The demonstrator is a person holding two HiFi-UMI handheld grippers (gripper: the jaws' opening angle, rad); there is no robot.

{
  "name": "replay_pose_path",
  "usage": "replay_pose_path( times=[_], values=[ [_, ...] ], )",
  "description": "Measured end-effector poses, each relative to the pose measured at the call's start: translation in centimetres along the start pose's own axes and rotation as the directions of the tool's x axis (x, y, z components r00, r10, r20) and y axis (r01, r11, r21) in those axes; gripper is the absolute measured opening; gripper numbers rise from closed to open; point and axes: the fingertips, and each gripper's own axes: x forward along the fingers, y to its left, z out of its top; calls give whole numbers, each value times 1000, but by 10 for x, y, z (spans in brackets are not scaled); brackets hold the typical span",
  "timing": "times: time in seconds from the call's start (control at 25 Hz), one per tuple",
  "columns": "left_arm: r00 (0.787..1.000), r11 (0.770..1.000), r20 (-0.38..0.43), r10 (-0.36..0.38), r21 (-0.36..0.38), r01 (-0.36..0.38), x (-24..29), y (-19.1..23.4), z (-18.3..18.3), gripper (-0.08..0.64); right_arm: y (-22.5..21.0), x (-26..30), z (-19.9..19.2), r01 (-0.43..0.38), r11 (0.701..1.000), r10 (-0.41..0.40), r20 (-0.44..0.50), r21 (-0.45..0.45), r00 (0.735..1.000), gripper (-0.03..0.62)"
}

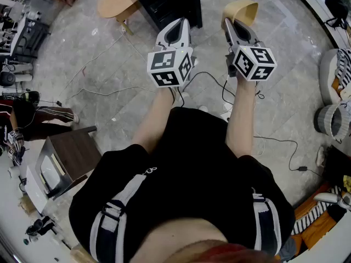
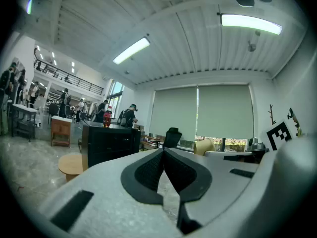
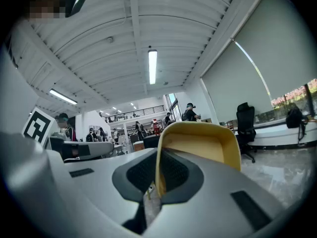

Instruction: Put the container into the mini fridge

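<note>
My right gripper is shut on the wall of a yellow open-topped container, held out at waist height over the floor. In the right gripper view the container sticks out past the gripper's tips, one wall pinched between the pads. My left gripper is beside it, shut and holding nothing; its pads meet at the tips. Ahead stands a low black mini fridge, also in the left gripper view, with a red bottle on top.
A round wooden stool stands left of the fridge. Cables trail over the grey floor under the grippers. A small brown table is at my left and striped baskets at the right. People stand far off.
</note>
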Motion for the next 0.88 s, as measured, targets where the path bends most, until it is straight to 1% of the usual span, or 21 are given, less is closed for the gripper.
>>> replay_pose_path(
  times=[0.16,0.24,0.36,0.48,0.6,0.76,0.88],
  values=[
    [999,999,-7,42,-6,-42,-1,10,0,9,-5,-7,8,9,1000,-9,29,-3,1000,17],
    [999,999,-6,50,-11,-50,0,15,1,9,-8,-6,10,16,1000,-16,40,5,999,17],
    [998,998,0,56,-12,-56,4,17,4,9,-14,-1,13,22,1000,-22,29,-6,999,17],
    [998,998,-2,64,0,-64,5,18,1,9,-19,6,12,16,1000,-17,33,19,999,17],
    [997,997,3,71,29,-71,12,26,3,9,-15,29,2,-3,1000,3,5,16,1000,17],
    [995,995,-14,101,-12,-101,33,62,-7,9,-8,73,-11,-38,999,37,-44,-7,998,17],
    [993,992,-27,119,-29,-120,63,89,-11,9,-20,112,-10,-43,999,42,-55,-14,998,17]
  ],
)
